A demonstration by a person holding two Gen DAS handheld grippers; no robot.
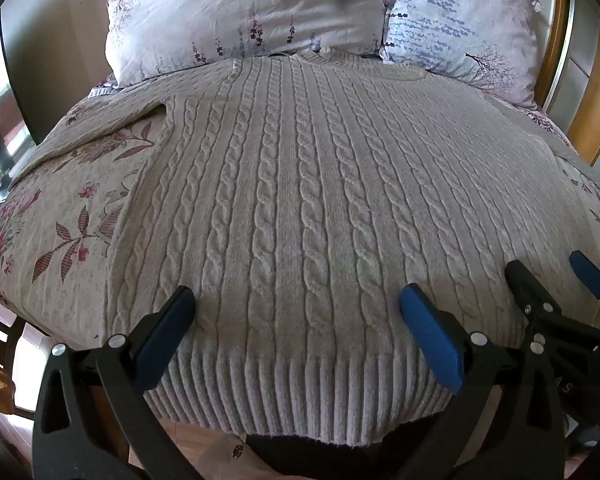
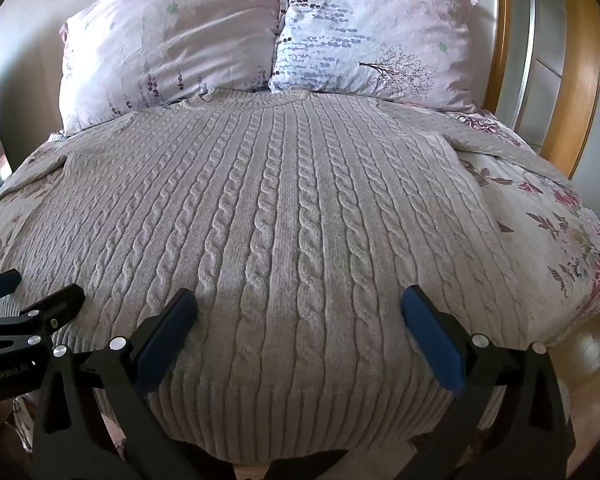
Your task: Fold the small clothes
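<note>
Blue-padded left gripper (image 1: 296, 312) spread wide, empty, low over ribbed hem (image 1: 300, 392). Right gripper (image 2: 300, 312) likewise spread, just beside, same hem. Cable-knit sweater (image 2: 284, 208) flat on floral bedspread (image 2: 560, 240), long axis straight ahead toward pillows (image 2: 172, 44) (collar far end). Both equally near, levelled forward.

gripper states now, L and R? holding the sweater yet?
Left gripper: open, holding nothing, over the sweater near its hem.
Right gripper: open, holding nothing, also above the sweater.
</note>
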